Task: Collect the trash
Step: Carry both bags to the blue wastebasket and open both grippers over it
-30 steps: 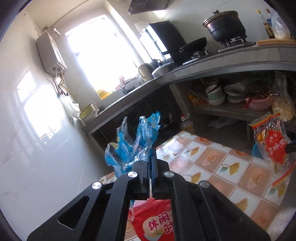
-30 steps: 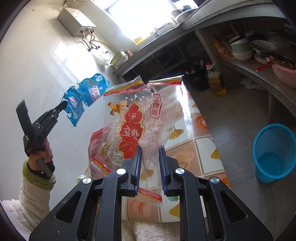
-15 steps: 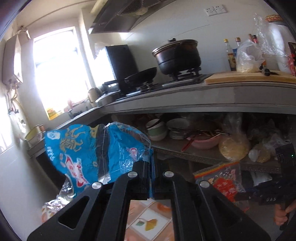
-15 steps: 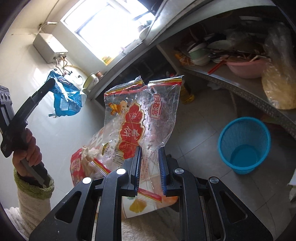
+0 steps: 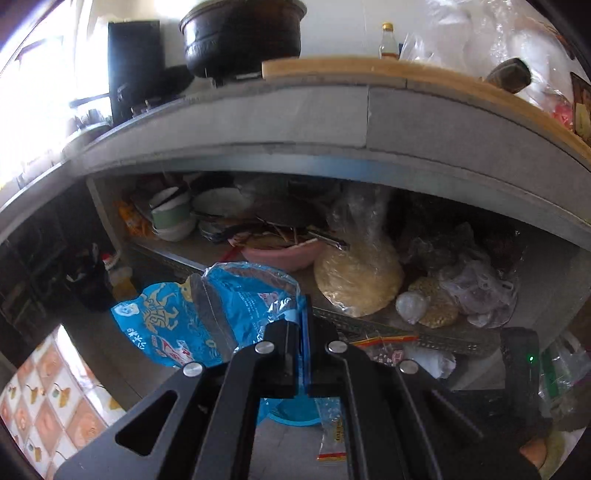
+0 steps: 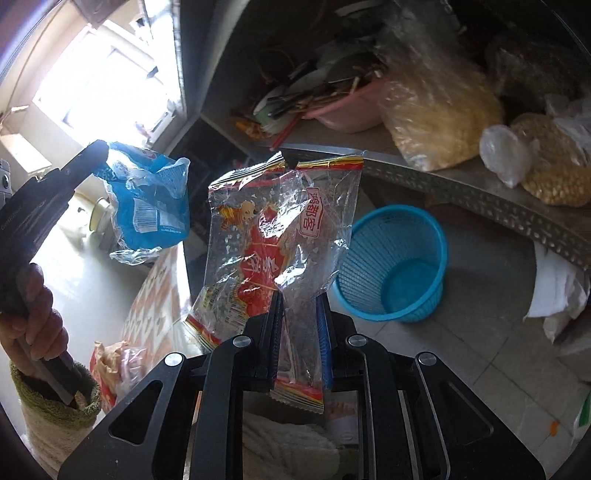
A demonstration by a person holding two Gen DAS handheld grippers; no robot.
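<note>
My left gripper [image 5: 304, 321] is shut on a crumpled blue snack wrapper [image 5: 207, 317], which hangs out to its left. The right wrist view shows that same gripper [image 6: 92, 155] and the blue wrapper [image 6: 147, 210] at the left, held in a person's hand. My right gripper [image 6: 299, 306] is shut on a clear bag with red print [image 6: 280, 229] that stands up between its pads. A blue mesh waste basket [image 6: 399, 266] sits on the floor just right of and beyond that bag. A bit of the basket's rim [image 5: 291, 415] shows under my left gripper.
A metal shelf [image 6: 461, 192] under the grey counter [image 5: 295, 122] holds a pink basin [image 5: 280, 254], bowls and several food bags. A black pot [image 5: 243, 33] stands on the counter. A tiled table [image 5: 40, 402] lies to the left, with a red snack bag [image 6: 107, 369] on it.
Both grippers have swung away from the tiled table toward the shelf and sunk lower, each keeping its wrapper. The blue basket now appears closer and nearer the middle of the right wrist view.
</note>
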